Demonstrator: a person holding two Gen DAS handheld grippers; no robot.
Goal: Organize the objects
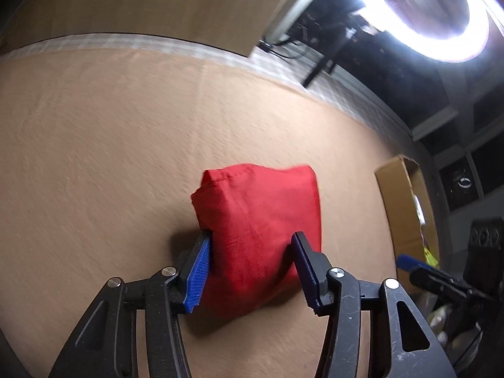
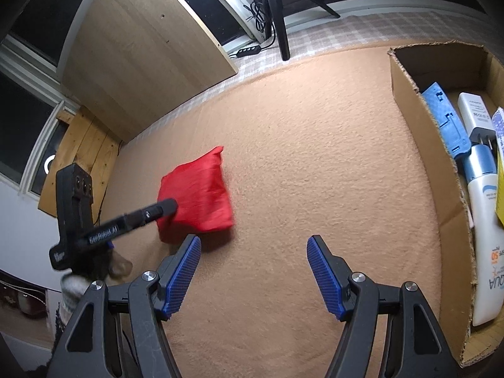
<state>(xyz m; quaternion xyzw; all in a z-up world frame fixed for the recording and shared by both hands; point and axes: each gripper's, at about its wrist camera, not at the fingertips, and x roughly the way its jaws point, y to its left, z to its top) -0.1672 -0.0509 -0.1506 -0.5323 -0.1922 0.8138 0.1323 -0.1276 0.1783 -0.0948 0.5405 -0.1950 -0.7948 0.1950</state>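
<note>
Gripping red fabric pouch — left gripper pads pressed in; firm hold advised before transfer to cardboard box. Right gripper — open, empty.

A room in a home, set up for recording: a tan blanket covers the work surface, with a checked cloth beyond its far edge, dark windows behind that, a lit ring light and a tripod standing there
</note>
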